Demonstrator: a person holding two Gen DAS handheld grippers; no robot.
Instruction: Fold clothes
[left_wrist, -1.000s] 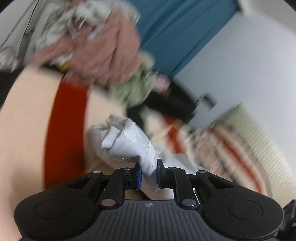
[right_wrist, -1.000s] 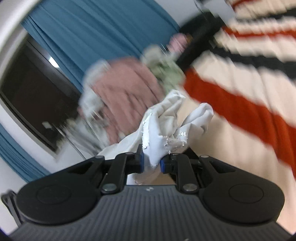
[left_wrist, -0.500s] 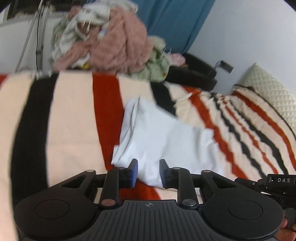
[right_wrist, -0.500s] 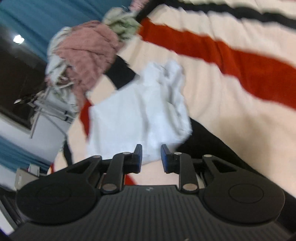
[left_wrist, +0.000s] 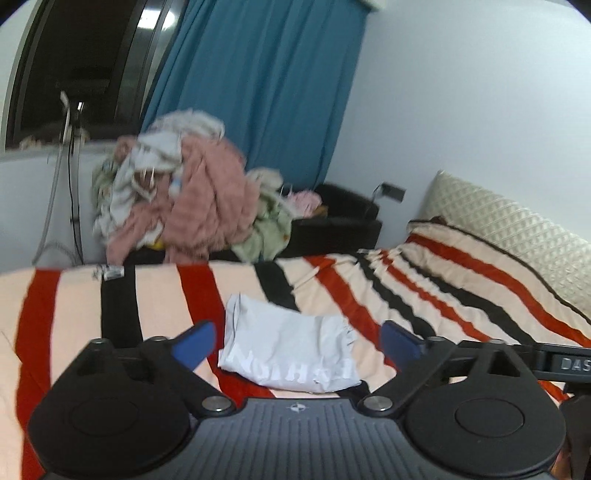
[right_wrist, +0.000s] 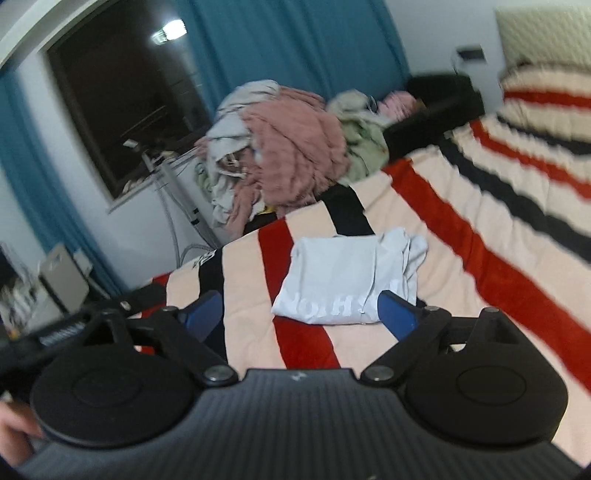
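A folded white shirt (left_wrist: 291, 350) with pale lettering lies on the striped bedspread (left_wrist: 424, 295); the right wrist view shows the same white shirt (right_wrist: 343, 280) on the bedspread (right_wrist: 480, 236). My left gripper (left_wrist: 297, 345) hangs above and short of it, jaws opening wide, nothing between the blue pads. My right gripper (right_wrist: 301, 312) is likewise raised, jaws opening wide and holding nothing. A heap of unfolded clothes (left_wrist: 184, 195), pink, white and green, sits beyond the far edge of the bed, and appears as the clothes heap (right_wrist: 288, 155) in the right wrist view.
A blue curtain (left_wrist: 266, 92) and a dark window (right_wrist: 122, 96) stand behind the heap. A quilted cream pillow (left_wrist: 517, 236) lies at the head of the bed. A black box (left_wrist: 340, 221) sits beside the heap. The other gripper's arm (left_wrist: 546, 360) shows at the right.
Both grippers let go of the white shirt, opened wide and pulled up and back. The shirt, bunched in the jaws a second ago, now lies folded flat on the bedspread.
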